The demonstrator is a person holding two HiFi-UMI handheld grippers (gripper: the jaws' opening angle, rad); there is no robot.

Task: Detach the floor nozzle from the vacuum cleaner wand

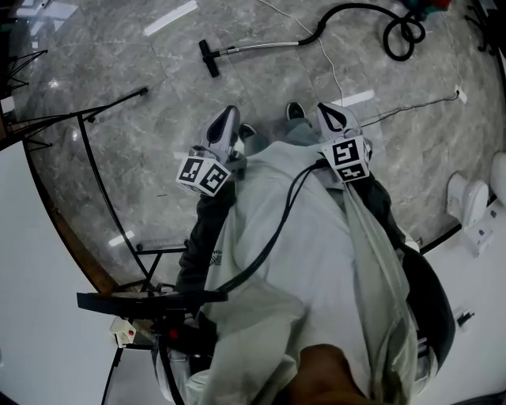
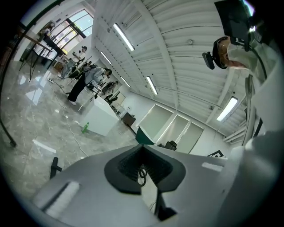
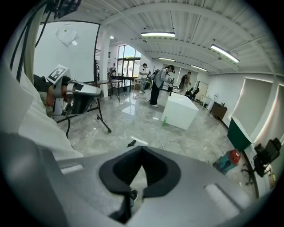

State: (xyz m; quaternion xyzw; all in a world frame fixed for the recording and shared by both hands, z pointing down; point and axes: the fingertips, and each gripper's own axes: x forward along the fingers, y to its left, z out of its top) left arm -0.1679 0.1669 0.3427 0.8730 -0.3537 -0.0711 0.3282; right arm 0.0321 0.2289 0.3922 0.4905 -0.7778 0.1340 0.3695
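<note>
Grey marble floor (image 1: 142, 87) fills head view. Wand (image 1: 261, 47) lies on it far ahead, nozzle (image 1: 208, 58) attached at its left end, black hose (image 1: 371, 9) at right. Left gripper (image 1: 228, 119) and right gripper (image 1: 330, 112) well apart from wand, both clenched tight, empty

open lab-style hall
glossy marble floor (image 3: 133, 119), ceiling strip lights (image 3: 158, 34), white block (image 3: 181, 111), people (image 3: 157, 86) working at stands.
</note>
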